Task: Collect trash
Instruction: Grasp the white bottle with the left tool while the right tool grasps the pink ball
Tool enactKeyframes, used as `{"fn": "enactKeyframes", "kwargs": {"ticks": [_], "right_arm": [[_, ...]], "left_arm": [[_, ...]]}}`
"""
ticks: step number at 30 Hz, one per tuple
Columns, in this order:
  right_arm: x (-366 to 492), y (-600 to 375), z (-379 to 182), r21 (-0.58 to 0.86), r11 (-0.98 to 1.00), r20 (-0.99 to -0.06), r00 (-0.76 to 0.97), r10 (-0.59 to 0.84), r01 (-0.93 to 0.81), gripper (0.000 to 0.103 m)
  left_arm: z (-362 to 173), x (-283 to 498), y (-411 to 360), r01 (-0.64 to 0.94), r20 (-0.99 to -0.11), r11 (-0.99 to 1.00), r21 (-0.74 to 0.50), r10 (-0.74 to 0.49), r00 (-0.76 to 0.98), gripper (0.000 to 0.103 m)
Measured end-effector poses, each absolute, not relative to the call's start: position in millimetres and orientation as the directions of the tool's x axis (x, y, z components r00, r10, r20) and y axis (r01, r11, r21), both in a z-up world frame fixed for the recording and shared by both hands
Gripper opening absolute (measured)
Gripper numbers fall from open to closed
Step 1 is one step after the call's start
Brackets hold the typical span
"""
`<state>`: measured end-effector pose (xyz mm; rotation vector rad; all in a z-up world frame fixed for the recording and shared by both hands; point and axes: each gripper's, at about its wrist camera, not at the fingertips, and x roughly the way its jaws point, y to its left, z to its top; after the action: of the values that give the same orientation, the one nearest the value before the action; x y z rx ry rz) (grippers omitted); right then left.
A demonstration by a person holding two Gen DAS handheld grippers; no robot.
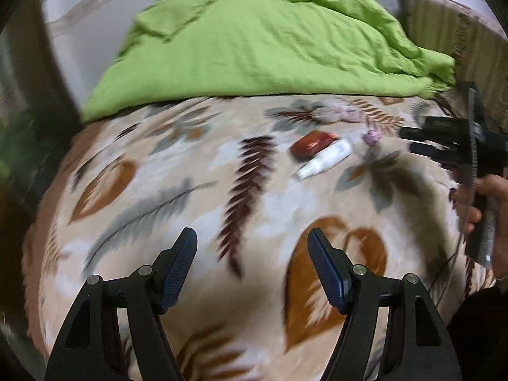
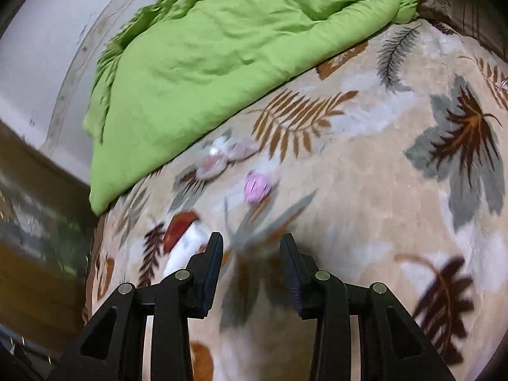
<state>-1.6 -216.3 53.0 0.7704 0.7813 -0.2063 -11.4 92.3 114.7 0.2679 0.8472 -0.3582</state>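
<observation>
Across the bed: leaf-print blanket (image 1: 177, 171) w/ green duvet (image 1: 260, 41) at far end. Trash mid-blanket: white bottle (image 1: 324, 158) touching red wrapper (image 1: 312, 144), clear crumpled wrapper (image 2: 222, 155), purple wad (image 2: 257, 187) nearby. Left hand-held gripper (image 1: 252, 241) released, empty; right hand-held gripper (image 2: 252, 247) parted, empty, just beside bottle.

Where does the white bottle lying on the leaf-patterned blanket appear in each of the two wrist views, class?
Left wrist view: white bottle lies right of centre, touching the red wrapper above-left of it.
Right wrist view: the white bottle is lower left, partly hidden behind the right hand-held gripper and its left finger.
Shared landmark: the green quilt beyond it.
</observation>
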Motion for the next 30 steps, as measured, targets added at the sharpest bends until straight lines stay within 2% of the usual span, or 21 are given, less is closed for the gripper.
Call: {"fn": "enactKeyframes", "kwargs": {"ticks": [5, 9, 11, 12, 13, 14, 18, 23, 28, 30], "right_arm": [[37.3, -227.4, 48.4, 0.534, 0.727, -0.699, 0.709, 0.092, 0.432, 0.042], [70.7, -224.8, 31.2, 0.469, 0.768, -0.743, 0.665, 0.077, 0.436, 0.042], [81.3, -218.6, 17.5, 0.421, 0.795, -0.785, 0.614, 0.078, 0.437, 0.039], [84.0, -216.3, 13.5, 0.407, 0.804, -0.796, 0.601, 0.079, 0.433, 0.031], [85.1, -214.7, 13.7, 0.379, 0.817, -0.802, 0.594, 0.055, 0.435, 0.03], [84.4, -216.0, 14.5, 0.374, 0.82, -0.799, 0.599, 0.05, 0.432, 0.029], [72.1, -223.7, 24.9, 0.422, 0.796, -0.77, 0.635, 0.063, 0.433, 0.029], [62.7, -229.1, 41.8, 0.455, 0.779, -0.723, 0.689, 0.04, 0.432, 0.029], [65.7, -225.8, 44.9, 0.464, 0.777, -0.716, 0.697, 0.046, 0.425, 0.029], [66.4, -225.0, 45.6, 0.463, 0.781, -0.714, 0.698, 0.049, 0.419, 0.029]], "left_arm": [[111.8, 24.4, 55.4, 0.511, -0.779, 0.859, 0.026, -0.303, 0.549, 0.071], [101.5, 46.7, 25.1, 0.577, -0.782, 0.816, 0.024, -0.344, 0.52, 0.067], [93.6, 57.9, 8.3, 0.6, -0.793, 0.8, 0.031, -0.346, 0.502, 0.053], [88.0, 64.9, -2.3, 0.615, -0.802, 0.788, 0.023, -0.353, 0.482, 0.05], [84.7, 68.8, -7.4, 0.622, -0.806, 0.783, 0.017, -0.357, 0.472, 0.044], [78.9, 73.8, -16.5, 0.632, -0.813, 0.775, 0.016, -0.358, 0.46, 0.042], [62.9, 84.8, -41.0, 0.67, -0.83, 0.742, 0.022, -0.36, 0.425, 0.042], [46.8, 93.2, -64.5, 0.688, -0.839, 0.715, 0.123, -0.295, 0.457, 0.042], [31.9, 105.6, -75.0, 0.671, -0.86, 0.732, 0.114, -0.265, 0.436, 0.041], [27.4, 101.6, -69.0, 0.648, -0.858, 0.756, 0.097, -0.267, 0.44, 0.038]]}}
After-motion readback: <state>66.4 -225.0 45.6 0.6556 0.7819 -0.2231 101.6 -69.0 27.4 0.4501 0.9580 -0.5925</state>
